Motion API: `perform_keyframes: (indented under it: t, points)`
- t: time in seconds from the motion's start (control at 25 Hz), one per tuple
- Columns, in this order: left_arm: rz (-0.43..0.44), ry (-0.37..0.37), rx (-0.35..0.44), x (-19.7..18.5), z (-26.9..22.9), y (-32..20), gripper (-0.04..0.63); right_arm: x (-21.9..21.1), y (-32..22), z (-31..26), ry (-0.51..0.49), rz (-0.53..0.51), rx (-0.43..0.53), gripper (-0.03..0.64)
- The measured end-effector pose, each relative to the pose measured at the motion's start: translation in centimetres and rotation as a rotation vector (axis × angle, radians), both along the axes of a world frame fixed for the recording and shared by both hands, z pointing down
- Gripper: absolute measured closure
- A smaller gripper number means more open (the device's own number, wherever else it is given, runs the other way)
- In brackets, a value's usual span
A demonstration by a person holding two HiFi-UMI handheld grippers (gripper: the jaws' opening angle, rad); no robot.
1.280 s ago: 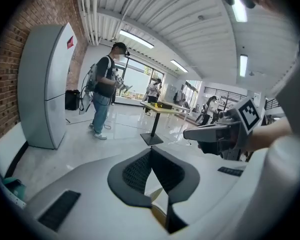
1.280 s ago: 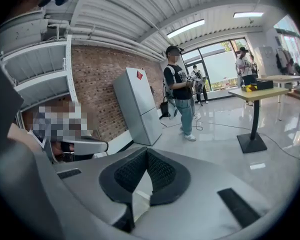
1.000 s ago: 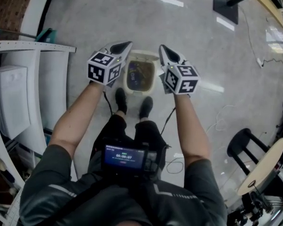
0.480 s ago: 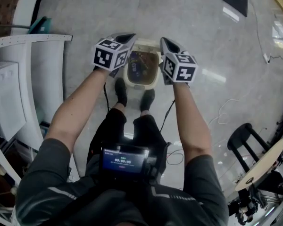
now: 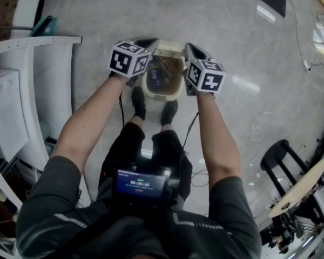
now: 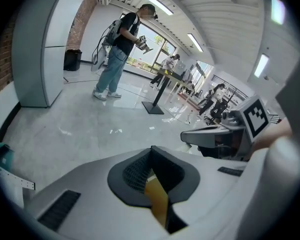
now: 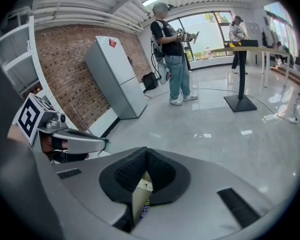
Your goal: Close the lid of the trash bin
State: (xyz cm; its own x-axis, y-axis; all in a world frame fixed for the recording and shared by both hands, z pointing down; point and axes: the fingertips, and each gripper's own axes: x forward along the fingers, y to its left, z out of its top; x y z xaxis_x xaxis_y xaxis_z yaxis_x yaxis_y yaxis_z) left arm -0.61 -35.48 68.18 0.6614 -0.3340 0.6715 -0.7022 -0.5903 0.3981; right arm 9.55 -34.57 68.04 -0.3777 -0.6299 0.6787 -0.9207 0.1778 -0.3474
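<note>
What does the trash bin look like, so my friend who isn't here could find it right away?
Start on the shiny grey stone floor and find the person's two black shoes. Just past their toes stands a small cream plastic trash bin. It is the only open tub there, with dark rubbish showing inside.

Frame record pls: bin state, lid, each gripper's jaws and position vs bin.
trash bin: on floor, open, contents visible
lid: not down; seems to be the pale piece at far rim
left gripper: jaws together, empty, held at bin's left side
right gripper: jaws together, empty, held at bin's right side
shoes: person's, at bin's near side
</note>
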Motion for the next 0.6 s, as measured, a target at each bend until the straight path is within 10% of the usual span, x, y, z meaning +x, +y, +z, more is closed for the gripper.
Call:
perform_keyframes:
  t: [0.6]
  points:
    - [0.016, -0.02, -0.1, -1.6, 2.3, 8.3, 0.601, -0.7, 8.6, 2.0, 0.047, -0.026, -0.083, 0.606]
